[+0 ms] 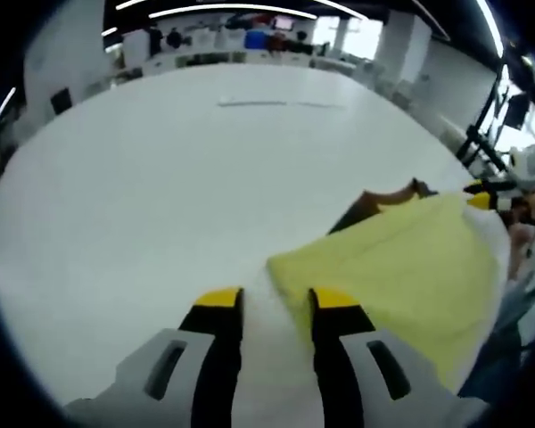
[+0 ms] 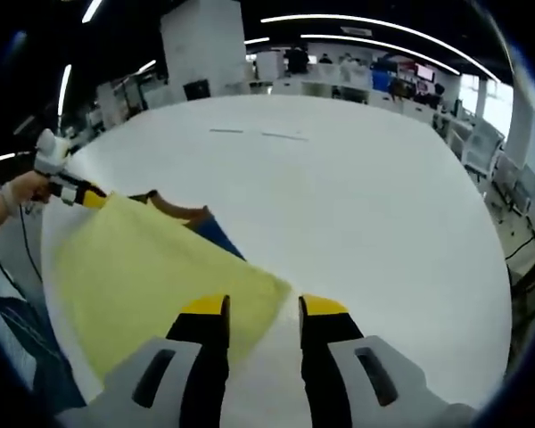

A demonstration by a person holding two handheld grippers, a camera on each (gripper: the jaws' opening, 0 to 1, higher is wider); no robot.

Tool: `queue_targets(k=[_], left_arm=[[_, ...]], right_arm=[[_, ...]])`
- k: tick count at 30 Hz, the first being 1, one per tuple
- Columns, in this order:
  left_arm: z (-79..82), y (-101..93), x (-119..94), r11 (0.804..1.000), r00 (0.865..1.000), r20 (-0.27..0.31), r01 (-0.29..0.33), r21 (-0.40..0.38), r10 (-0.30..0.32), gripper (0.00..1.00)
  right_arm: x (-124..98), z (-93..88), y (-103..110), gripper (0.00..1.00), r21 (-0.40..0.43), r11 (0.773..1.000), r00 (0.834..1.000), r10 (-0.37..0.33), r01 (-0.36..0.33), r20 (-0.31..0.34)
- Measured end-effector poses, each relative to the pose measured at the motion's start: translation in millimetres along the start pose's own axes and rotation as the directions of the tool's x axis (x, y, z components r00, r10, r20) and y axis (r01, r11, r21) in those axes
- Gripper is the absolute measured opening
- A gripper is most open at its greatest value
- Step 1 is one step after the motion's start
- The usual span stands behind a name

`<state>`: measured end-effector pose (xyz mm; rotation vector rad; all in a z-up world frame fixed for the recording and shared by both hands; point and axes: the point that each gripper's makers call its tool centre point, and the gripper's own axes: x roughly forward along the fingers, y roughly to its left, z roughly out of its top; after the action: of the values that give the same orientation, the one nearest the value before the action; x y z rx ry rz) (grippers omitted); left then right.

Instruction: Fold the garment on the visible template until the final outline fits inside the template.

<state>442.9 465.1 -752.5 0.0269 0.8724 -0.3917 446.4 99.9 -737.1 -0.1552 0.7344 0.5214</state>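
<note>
A pale yellow garment [image 1: 401,263] lies spread flat on the white table [image 1: 160,196]. One of its corners rests just ahead of my left gripper [image 1: 277,300], whose jaws stand open with bare table between them. A brown and dark blue patch [image 1: 374,201] shows at the cloth's far edge. My right gripper [image 1: 483,196] sits at the far corner. In the right gripper view the garment [image 2: 152,267] spreads to the left, with a corner by my open right gripper [image 2: 264,308]. The left gripper [image 2: 87,196] is at the opposite corner.
The table [image 2: 366,205] stretches far ahead, with faint grey line marks [image 2: 259,135] near its back. Office desks and monitors [image 1: 250,40] stand beyond it. A person's hand [image 2: 7,198] and blue clothing [image 2: 27,343] are at the table's near edge.
</note>
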Motion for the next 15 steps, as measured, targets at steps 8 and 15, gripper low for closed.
queue_targets(k=[8,15], left_arm=[[-2.3,-10.9,-7.0,0.999,1.0,-0.013,0.024,0.033,-0.023,0.4],[1.0,-19.7,-13.6,0.997,0.999,-0.005,0.043,0.064,-0.043,0.45]], right_arm=[[-4.8,-0.5,8.2,0.38,-0.014,1.0,1.0,0.016,-0.016,-0.001],[-8.7,0.5,13.2,0.43,-0.03,0.999,1.0,0.023,-0.023,0.006]])
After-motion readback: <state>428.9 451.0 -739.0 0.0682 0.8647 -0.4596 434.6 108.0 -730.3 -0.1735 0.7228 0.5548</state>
